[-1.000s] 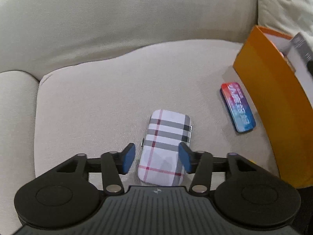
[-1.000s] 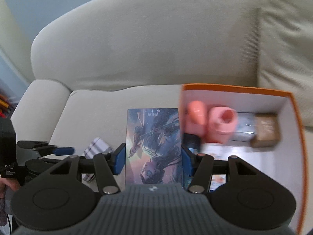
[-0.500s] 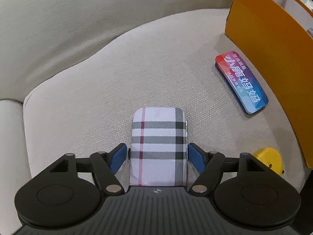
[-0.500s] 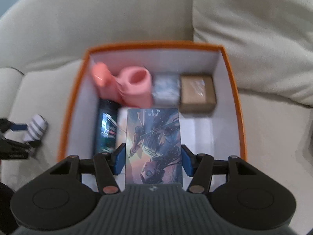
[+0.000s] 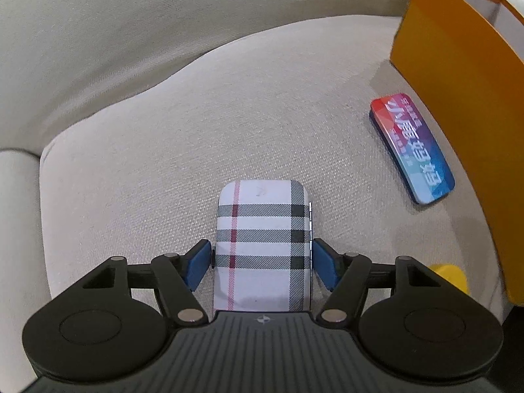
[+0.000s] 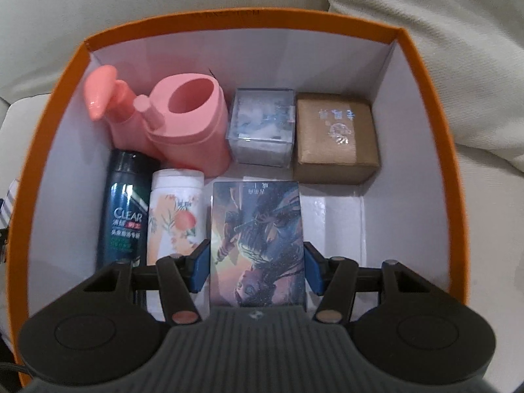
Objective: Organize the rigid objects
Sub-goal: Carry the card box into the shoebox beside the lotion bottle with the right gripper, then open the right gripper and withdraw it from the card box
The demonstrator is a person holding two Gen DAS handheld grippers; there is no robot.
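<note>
- Right gripper (image 6: 257, 263) clamps an illustrated card box (image 6: 258, 242), lower centre.
- Orange box (image 6: 435, 137) fills the frame.
- Pink dispenser (image 6: 183, 121) upper left; shampoo bottle (image 6: 126, 209) below it.

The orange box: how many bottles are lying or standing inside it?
3. In the orange box: the pink pump bottle at the back left, the dark CLEAR bottle in front of it, the white floral bottle beside that. Others may be hidden.
</note>
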